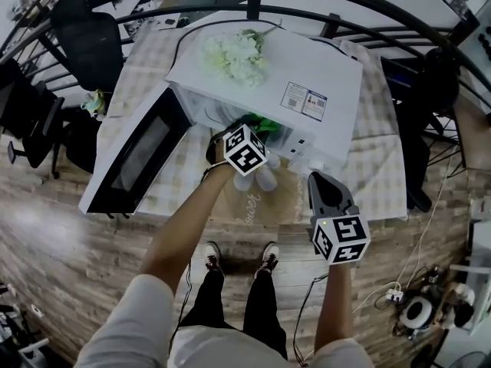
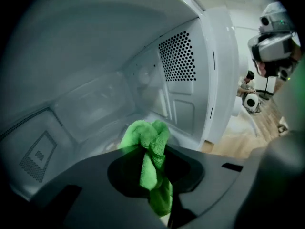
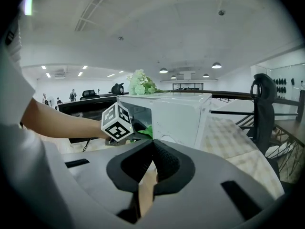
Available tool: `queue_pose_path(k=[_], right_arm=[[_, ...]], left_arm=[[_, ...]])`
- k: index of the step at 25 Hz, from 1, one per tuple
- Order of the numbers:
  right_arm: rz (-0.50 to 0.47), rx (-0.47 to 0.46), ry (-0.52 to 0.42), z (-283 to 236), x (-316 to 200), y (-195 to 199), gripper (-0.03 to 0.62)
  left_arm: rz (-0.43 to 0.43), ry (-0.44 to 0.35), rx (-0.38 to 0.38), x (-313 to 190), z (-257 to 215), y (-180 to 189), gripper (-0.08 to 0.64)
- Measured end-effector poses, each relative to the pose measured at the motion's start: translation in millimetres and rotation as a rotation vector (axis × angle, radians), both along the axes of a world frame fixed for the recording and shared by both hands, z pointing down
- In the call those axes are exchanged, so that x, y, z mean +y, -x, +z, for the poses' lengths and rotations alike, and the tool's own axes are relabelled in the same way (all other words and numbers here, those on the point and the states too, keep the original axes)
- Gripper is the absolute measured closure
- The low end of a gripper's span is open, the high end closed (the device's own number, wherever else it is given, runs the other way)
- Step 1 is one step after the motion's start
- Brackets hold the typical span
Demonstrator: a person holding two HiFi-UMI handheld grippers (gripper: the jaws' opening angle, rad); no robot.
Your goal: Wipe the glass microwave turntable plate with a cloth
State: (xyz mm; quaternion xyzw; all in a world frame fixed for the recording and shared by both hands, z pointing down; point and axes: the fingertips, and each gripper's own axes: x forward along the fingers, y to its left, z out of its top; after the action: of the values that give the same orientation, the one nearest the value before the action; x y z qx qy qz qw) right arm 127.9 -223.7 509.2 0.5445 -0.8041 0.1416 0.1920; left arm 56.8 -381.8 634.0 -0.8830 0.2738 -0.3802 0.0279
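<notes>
We hold the left gripper [image 2: 151, 151] inside the microwave [image 1: 330, 79], jaws clamped on the cloth [image 2: 143, 135] for wiping; our right gripper [image 3: 151, 149], jaws together and empty, hangs near us, clear

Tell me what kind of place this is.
Probably an open-plan office or lab, not a home kitchen. The microwave sits on a cloth-covered table beside a metal railing, with black office chairs around and rows of ceiling lights overhead.
</notes>
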Motion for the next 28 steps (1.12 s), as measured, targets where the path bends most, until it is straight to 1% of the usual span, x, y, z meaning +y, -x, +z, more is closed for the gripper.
queue_pose_path(k=[2, 3, 4, 6, 7, 8, 10, 11, 12, 13, 15, 17, 18, 20, 23, 28], right_arm=[[0.001, 0.002, 0.002, 0, 2, -2, 0.578], [0.0, 0.006, 0.004, 0, 3, -2, 0.578], [-0.001, 0.01, 0.006, 0, 3, -3, 0.578], [0.0, 0.014, 0.005, 0, 2, -4, 0.578], [0.002, 0.015, 0.003, -1, 1, -5, 0.578], [0.004, 0.014, 0.002, -1, 0, -6, 0.578], [0.006, 0.012, 0.004, 1, 0, -5, 0.578], [0.005, 0.01, 0.008, 2, 1, -4, 0.578], [0.003, 0.01, 0.013, 4, 3, -2, 0.578], [-0.001, 0.013, 0.018, 5, 4, 0, 0.578], [-0.011, 0.026, 0.023, 6, 5, 2, 0.578], [-0.015, 0.032, 0.023, 6, 5, 3, 0.578], [-0.016, 0.032, 0.021, 6, 4, 4, 0.578], [-0.014, 0.028, 0.018, 4, 4, 6, 0.578], [-0.008, 0.025, 0.017, 2, 3, 5, 0.578], [-0.002, 0.017, 0.015, 0, 1, 7, 0.578]], left_arm=[[-0.005, 0.044, 0.063, 2, -6, -8, 0.483], [-0.017, 0.05, 0.099, 1, -12, -8, 0.483], [-0.031, 0.038, 0.128, -2, -19, -5, 0.483], [-0.079, -0.033, 0.151, -15, -33, 12, 0.483], [-0.116, -0.086, 0.141, -26, -40, 25, 0.483], [-0.161, -0.145, 0.113, -39, -44, 41, 0.483], [-0.264, -0.253, 0.007, -63, -44, 79, 0.483], [-0.304, -0.285, -0.055, -72, -39, 98, 0.483], [-0.329, -0.293, -0.108, -78, -32, 113, 0.483], [-0.342, -0.282, -0.147, -82, -25, 123, 0.483], [-0.338, -0.236, -0.21, -84, -9, 129, 0.483], [-0.318, -0.215, -0.258, -81, 2, 125, 0.483], [-0.315, -0.211, -0.258, -79, 3, 122, 0.483], [-0.292, -0.203, -0.231, -73, 3, 113, 0.483], [-0.223, -0.208, -0.219, -59, 4, 94, 0.485], [-0.123, -0.171, -0.18, -37, 5, 64, 0.485]])
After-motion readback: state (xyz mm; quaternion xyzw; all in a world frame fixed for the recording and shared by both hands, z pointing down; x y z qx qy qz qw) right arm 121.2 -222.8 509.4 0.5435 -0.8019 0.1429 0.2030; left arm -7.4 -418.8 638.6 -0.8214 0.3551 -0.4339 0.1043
